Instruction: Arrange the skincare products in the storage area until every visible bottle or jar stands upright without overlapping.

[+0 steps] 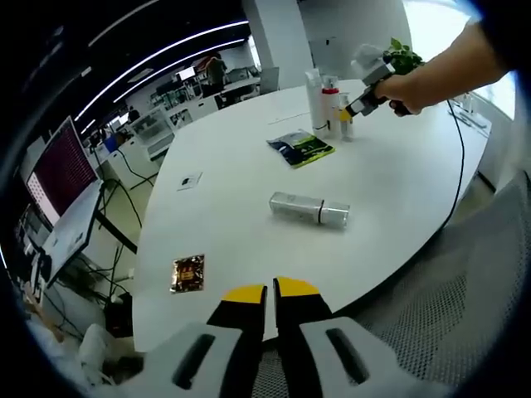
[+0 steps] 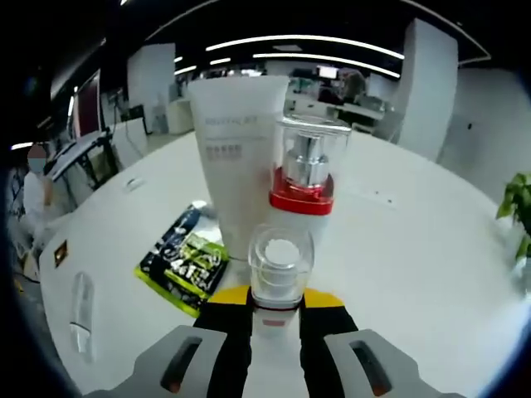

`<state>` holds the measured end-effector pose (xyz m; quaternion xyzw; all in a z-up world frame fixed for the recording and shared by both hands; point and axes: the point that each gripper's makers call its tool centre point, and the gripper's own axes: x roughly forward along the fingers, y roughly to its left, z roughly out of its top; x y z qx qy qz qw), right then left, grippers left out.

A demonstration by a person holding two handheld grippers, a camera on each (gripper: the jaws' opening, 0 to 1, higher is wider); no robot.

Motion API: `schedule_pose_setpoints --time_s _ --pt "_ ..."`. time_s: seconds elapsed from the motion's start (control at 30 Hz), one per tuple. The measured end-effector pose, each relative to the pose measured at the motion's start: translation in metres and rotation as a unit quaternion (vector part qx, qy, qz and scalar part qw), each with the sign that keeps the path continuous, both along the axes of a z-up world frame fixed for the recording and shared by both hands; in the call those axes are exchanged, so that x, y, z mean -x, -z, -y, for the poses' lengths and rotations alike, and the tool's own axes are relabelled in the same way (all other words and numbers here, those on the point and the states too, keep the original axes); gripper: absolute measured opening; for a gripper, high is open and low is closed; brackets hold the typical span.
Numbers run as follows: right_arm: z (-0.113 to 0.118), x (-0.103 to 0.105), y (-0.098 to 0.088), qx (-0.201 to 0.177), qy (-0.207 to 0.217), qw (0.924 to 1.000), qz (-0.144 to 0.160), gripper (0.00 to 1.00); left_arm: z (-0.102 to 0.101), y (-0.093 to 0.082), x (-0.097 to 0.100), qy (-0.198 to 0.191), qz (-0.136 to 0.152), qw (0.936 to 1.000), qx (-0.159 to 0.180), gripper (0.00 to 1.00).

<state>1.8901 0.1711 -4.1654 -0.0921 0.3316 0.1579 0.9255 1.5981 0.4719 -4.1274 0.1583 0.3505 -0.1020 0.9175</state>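
The right gripper point(image 2: 275, 311) holds a small clear-capped bottle point(image 2: 280, 269) upright beside the white tube point(image 2: 238, 157) and red-collared bottle point(image 2: 304, 178). The left gripper point(image 1: 270, 292) is closed and empty. One silver bottle point(image 1: 309, 209) lies flat, so it needs standing up

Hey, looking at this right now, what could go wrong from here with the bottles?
1. The right gripper holds the small bottle right beside the red pump bottle and white tube; a nudge might topple them.
2. The silver bottle lies on its side on the table and could roll when grabbed.
3. The left gripper looks shut; it must open first.
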Motion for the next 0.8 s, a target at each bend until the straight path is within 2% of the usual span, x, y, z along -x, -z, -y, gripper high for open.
schedule_pose_setpoints --time_s 0.17,0.27,0.47,0.53,0.6,0.67,0.8 --pt "0.002 -0.010 0.003 -0.015 0.026 0.9996 0.000 0.16 0.001 -0.001 0.000 0.001 0.003 1.0000 0.001 0.00" --pt "-0.001 -0.007 -0.001 -0.015 0.027 0.9995 0.002 0.16 0.001 -0.001 0.000 0.001 0.002 1.0000 0.000 0.00" --pt "-0.002 -0.004 -0.004 0.011 0.018 0.9998 0.005 0.17 0.001 -0.002 -0.001 0.003 0.006 1.0000 0.000 0.00" --pt "-0.002 -0.006 -0.003 0.008 0.020 0.9998 0.002 0.18 0.000 -0.003 -0.001 0.000 0.007 1.0000 0.001 0.00" --pt "-0.001 -0.006 -0.001 0.005 0.027 0.9996 -0.003 0.25 0.000 -0.003 -0.001 0.000 0.008 1.0000 0.001 0.00" --pt "0.000 -0.005 0.001 0.002 0.036 0.9993 -0.011 0.38 0.000 -0.003 -0.001 0.001 0.008 1.0000 0.001 0.00" --pt "0.001 0.002 0.000 -0.020 0.044 0.9987 -0.017 0.44 0.000 -0.002 -0.001 0.002 0.007 1.0000 0.000 0.00"
